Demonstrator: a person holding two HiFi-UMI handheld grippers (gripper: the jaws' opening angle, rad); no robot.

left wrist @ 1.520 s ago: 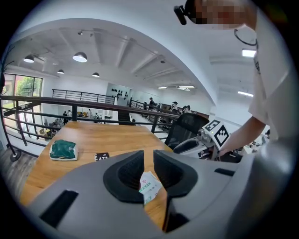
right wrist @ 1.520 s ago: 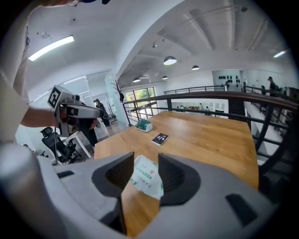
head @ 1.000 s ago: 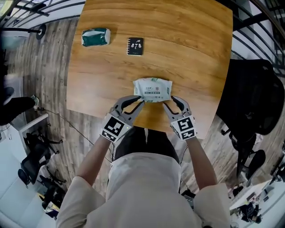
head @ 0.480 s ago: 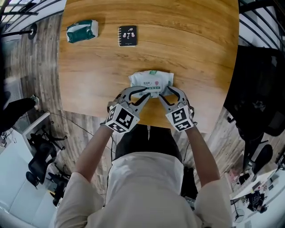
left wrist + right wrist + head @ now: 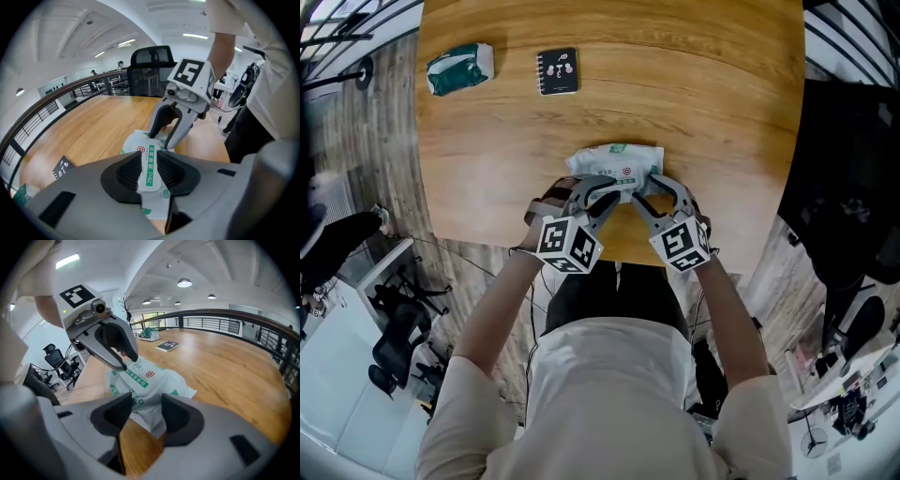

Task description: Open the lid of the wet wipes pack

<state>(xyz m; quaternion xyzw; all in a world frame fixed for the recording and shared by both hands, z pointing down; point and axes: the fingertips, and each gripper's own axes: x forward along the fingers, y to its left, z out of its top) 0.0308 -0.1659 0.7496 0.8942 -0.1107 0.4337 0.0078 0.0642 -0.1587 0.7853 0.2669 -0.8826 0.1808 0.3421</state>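
Position first: wet wipes pack (image 5: 619, 164) flat on the wooden table (image 5: 722, 112), close to the near edge, straight in front of the person. Both tools angled down at its near side, one at each end.

Over to the left gripper (image 5: 149, 164): jaws just been opening, now released, pads off the wrapper, only a narrow gap between them, with the green label strip showing through it. No squeeze there.

And the right gripper (image 5: 146, 408): opened out to full spread, straddling the crumpled near corner of the pack without pinching it. Nothing grasped on either side, then.

Progress? Early going, by the look of it. Pack set down and lined up, yes. Lid still down, though, with no flap raised in any view. Hard to pick out the lid's edge on the white top from the head view.

Left to do, most likely: pinning the pack with one tool, catching the flap's tab with the other, peeling it back.

Far left of the table, well apart and out of play: a green packet (image 5: 459, 68) and a small black notebook (image 5: 557, 71).
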